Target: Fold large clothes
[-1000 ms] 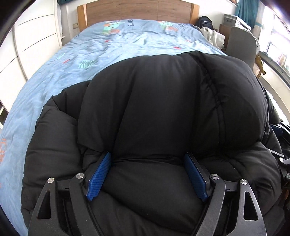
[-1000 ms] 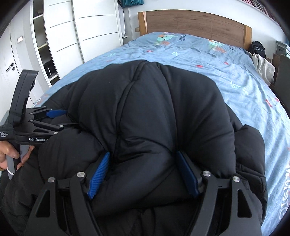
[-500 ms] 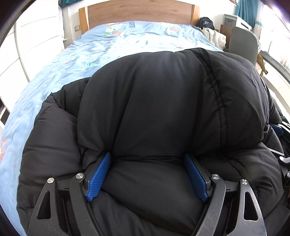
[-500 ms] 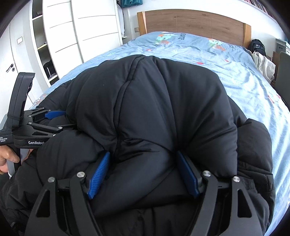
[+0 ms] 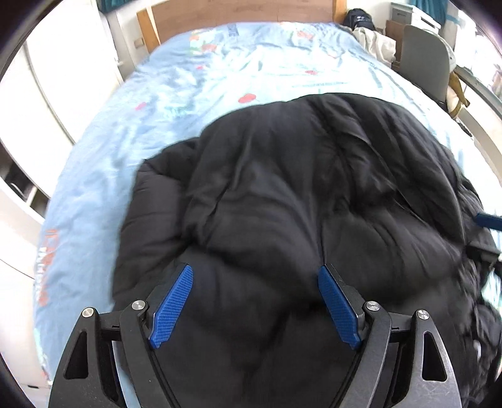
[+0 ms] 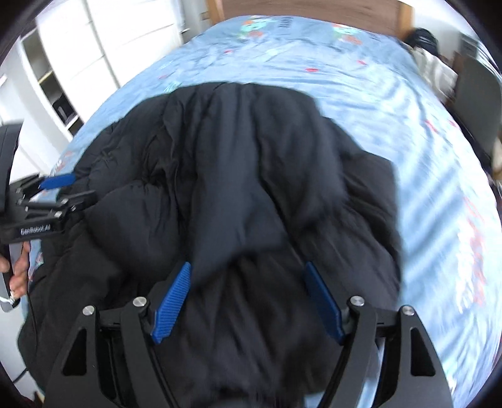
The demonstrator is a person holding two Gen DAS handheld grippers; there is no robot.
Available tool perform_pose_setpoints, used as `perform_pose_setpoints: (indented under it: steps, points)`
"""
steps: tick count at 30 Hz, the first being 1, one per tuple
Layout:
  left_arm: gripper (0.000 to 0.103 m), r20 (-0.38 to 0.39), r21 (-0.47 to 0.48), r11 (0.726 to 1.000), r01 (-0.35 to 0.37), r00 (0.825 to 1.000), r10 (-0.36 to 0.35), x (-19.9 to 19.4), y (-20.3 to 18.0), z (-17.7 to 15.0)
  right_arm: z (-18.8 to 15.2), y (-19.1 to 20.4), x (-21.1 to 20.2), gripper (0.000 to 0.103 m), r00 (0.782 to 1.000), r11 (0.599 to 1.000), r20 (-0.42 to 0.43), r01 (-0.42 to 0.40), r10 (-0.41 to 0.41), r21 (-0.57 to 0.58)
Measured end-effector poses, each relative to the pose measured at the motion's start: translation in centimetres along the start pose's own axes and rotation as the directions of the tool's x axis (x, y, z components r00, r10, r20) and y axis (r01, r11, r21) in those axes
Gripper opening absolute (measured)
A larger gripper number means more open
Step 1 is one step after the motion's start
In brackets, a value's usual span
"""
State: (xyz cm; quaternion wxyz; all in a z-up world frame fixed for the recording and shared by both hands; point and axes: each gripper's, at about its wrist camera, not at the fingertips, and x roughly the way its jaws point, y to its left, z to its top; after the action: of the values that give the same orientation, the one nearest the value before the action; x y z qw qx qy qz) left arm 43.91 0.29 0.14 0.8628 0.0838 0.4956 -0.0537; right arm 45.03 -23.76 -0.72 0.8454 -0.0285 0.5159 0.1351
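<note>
- Two tools work one black puffer jacket, which lies bunched on the blue bed sheet, its far edge pointing toward the wooden headboard.
- Left tool: jaws spread wide, a thick roll of the jacket bulging between the blue pads; the padding fills the gap, so it reads as clamped on the jacket.
- Right tool: likewise spread around a fold of the same jacket, on the side farther from the wardrobe.
- Risk: slick, puffy fabric may slide out of such wide grips, or spring back and undo the fold once released.
- Against half a second ago, the jacket's raised hump has dropped flatter toward the headboard, more sheet shows beyond it, and both views are motion-blurred.
</note>
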Motion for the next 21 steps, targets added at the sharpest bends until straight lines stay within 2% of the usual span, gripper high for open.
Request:
perform_pose_setpoints:
  steps: [2,6,10,15,21]
  points:
    - [0.082,0.009,0.006,1.0,0.002,1.0,-0.002,-2.2,0.3,-1.6,-1.9,-0.7,-2.5,0.074,0.997,0.998,-0.012,0.07,-0.07,0.005]
    - [0.082,0.038,-0.001,1.0,0.002,0.999,-0.002,-6.4,1.7,-5.1,-6.5,-2.4,-7.5,0.074,0.995,0.994,0.009,0.098,-0.098,0.057]
    - [0.082,0.06,-0.032,0.999,0.0,0.998,0.002,-9.8,3.9,-8.3,-11.1,-3.4,-12.2,0.074,0.993,0.987,0.06,0.095,-0.104,0.132]
    - [0.082,0.098,-0.093,0.996,-0.003,0.995,0.013,-14.0,6.9,-14.3,-15.9,-4.3,-17.3,0.074,0.986,0.977,0.121,0.086,-0.111,0.196]
    - [0.084,0.123,-0.198,0.98,0.011,0.992,0.013,-17.0,11.5,-19.5,-20.8,-3.8,-21.3,0.074,0.978,0.968,0.176,0.071,-0.116,0.24]
